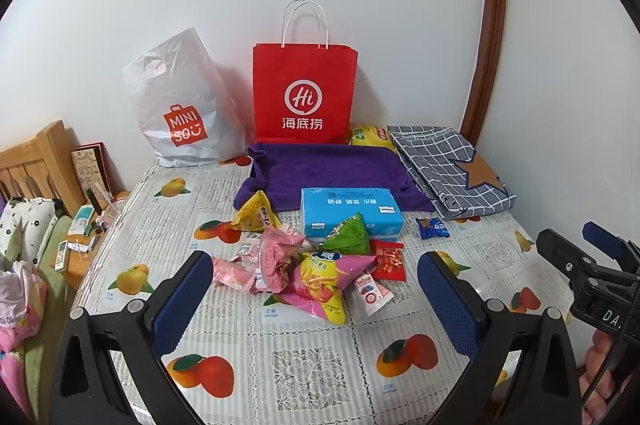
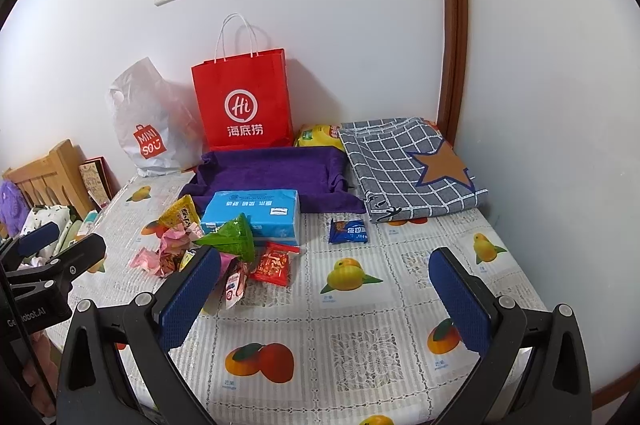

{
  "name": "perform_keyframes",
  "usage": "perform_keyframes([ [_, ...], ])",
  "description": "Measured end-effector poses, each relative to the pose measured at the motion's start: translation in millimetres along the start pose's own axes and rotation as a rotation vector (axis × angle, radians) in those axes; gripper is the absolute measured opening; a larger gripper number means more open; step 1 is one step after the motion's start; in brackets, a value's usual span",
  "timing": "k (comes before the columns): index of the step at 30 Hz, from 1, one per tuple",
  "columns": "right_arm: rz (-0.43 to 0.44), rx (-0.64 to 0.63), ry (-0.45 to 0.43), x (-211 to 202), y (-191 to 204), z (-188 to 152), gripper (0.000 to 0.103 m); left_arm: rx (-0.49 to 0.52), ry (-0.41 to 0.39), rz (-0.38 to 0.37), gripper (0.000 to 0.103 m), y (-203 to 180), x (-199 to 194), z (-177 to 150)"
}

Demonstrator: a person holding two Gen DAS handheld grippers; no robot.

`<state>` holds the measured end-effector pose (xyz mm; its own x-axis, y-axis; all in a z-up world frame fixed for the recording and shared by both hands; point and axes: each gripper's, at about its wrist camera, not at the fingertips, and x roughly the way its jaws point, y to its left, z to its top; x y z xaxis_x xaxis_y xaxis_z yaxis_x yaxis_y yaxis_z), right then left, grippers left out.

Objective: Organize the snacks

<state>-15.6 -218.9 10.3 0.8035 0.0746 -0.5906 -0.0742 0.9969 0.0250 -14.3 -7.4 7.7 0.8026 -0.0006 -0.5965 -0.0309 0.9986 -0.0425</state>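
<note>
Tablecloth (image 2: 360,309) bare right of snack pile (image 2: 224,249)

Two bags (image 1: 305,93), one tissue pack (image 1: 352,211), two folded cloths (image 1: 332,169).

Right tool (image 2: 324,289) hangs wide open above the counter (image 2: 360,325) — snack pile (image 2: 224,249) just left of it, blue tissue pack (image 2: 252,211) behind the pile

The yellow packet (image 1: 370,136) sits half hidden behind the purple cloth (image 1: 332,169); its print is unreadable
</note>
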Motion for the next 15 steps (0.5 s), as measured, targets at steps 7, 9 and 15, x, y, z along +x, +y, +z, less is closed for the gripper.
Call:
perform_keyframes([
  [7, 0.001, 0.002, -0.005, -1.2, -0.1, -1.7, 0.102, -0.002, -0.003, 0.001, 0.103, 0.9, -0.1, -0.4],
  [9, 0.000, 0.000, -0.006, -1.3, 0.4, -2.0, 0.102, -0.006, -0.004, -0.001, 0.103, 1.8, -0.3, -0.5],
  [15, -0.001, -0.003, -0.005, -1.7, 1.2, -1.9, 0.102, -0.004, -0.008, -0.001, 0.103, 3.2, -1.2, 0.1],
])
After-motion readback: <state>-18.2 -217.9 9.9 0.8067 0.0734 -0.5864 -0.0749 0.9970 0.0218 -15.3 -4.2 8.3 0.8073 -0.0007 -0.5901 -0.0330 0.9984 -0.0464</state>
